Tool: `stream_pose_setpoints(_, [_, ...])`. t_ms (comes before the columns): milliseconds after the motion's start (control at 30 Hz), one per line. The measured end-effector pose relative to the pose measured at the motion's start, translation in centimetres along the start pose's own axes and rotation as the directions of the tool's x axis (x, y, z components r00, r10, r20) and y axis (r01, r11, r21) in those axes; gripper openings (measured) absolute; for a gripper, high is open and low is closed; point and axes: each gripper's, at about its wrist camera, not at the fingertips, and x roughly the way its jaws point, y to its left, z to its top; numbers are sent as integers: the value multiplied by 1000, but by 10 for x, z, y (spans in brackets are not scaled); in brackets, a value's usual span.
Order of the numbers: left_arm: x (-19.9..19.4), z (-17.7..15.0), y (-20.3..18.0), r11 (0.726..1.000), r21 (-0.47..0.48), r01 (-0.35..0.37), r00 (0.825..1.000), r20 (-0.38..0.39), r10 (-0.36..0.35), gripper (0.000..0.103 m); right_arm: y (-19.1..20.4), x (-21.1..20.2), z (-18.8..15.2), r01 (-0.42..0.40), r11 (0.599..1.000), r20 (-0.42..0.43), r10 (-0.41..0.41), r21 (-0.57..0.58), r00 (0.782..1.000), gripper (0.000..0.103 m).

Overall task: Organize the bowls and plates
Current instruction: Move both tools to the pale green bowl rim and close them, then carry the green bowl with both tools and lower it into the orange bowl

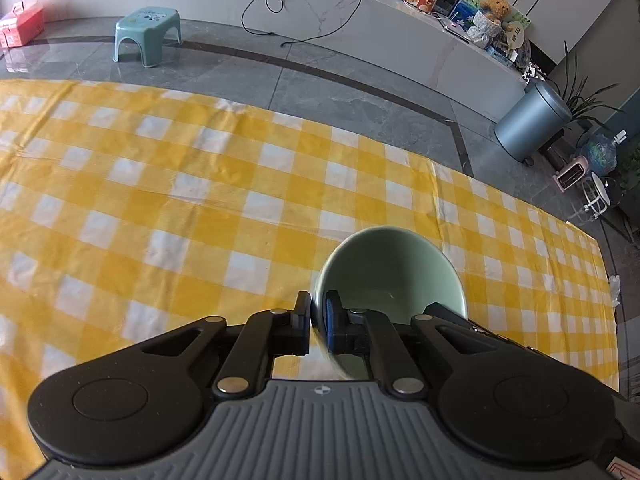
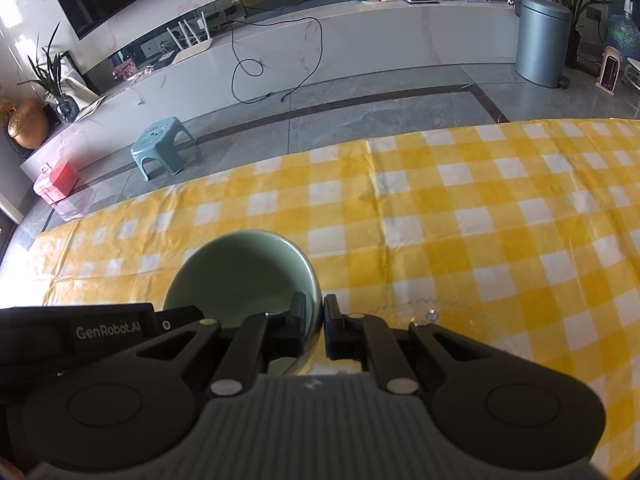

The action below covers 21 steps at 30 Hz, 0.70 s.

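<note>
With both the left hand-held gripper (image 1: 318, 320) and right hand-held gripper (image 2: 322, 326) clamped on opposite rims of the pale green ceramic bowl (image 1: 390, 276), low centre above the yellow checked counter (image 1: 200, 200), I should lift evenly.

Your left tongs (image 1: 319, 326) and right tongs (image 2: 323, 330) are matte black, with round silver pivot pins, disc-shaped side housings and ribbed grey bodies; white "GenRobot.AI" lettering marks one black housing.
</note>
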Motion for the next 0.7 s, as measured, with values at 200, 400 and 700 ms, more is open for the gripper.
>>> stream_pose_setpoints(200, [-41, -18, 3, 1000, -2, -20, 1000, 4, 20, 7, 10, -40, -18, -33, 999, 7, 33, 6, 999, 6])
stream_pose_setpoints(400, [-88, -46, 17, 998, -54, -34, 999, 0, 34, 6, 24, -92, -50, -70, 998, 29, 70, -11, 997, 6])
stream_pose_setpoints(700, [-161, -92, 44, 990, -130, -61, 998, 5, 62, 6, 57, -165, -94, -126, 989, 29, 128, -76, 991, 6])
